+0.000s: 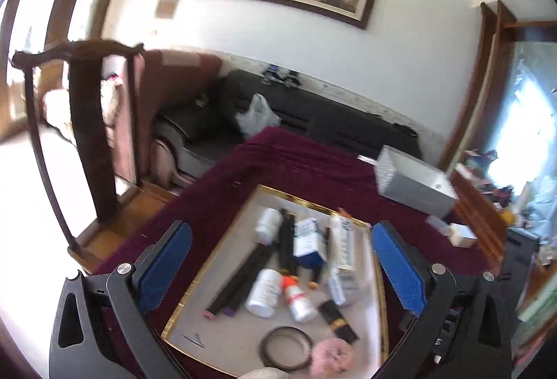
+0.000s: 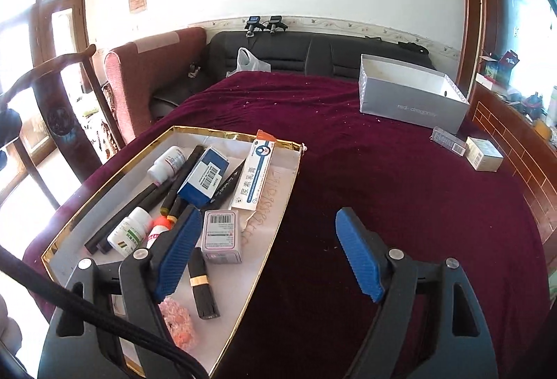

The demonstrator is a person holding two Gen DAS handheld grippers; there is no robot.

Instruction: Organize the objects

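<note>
Right wrist view, nearest first: the right claw (image 2: 268, 257) hangs spread and empty, one blue pad over the gold-rimmed tray (image 2: 167, 131), the other over the maroon cloth (image 2: 400, 177) that covers the table. Left wrist view shows the left claw (image 1: 282, 267) also spread wide with nothing between its pads, hovering above the same tray.

In the tray's near end lie a pink scrunchie (image 2: 177, 319), a black lipstick with a gold band (image 2: 202, 285) and, in the left view only, a dark ring (image 1: 287, 347). Beyond sit a small barcode box (image 2: 222, 236), white pill bottles (image 2: 129, 232), an orange-capped bottle (image 2: 158, 228), black pens (image 2: 139, 205), a blue box (image 2: 205, 182) and a long white-and-orange carton (image 2: 256, 175).

Far across the cloth, two small boxes (image 2: 468, 145) lie loose just beside a grey shoebox (image 2: 410, 103), well apart from the tray.

I judge that those two loose boxes are what is left to gather. The right claw is the nearer one; it would do well to approach one box squarely across its narrow faces, close gently so the card does not crush, and set it in the tray's bare near-right strip.

Legible writing: the carton reads 尿素乳膏; the shoebox side reads "red dragonfly". Barcodes show on the blue and small boxes, their print too fine to read.
</note>
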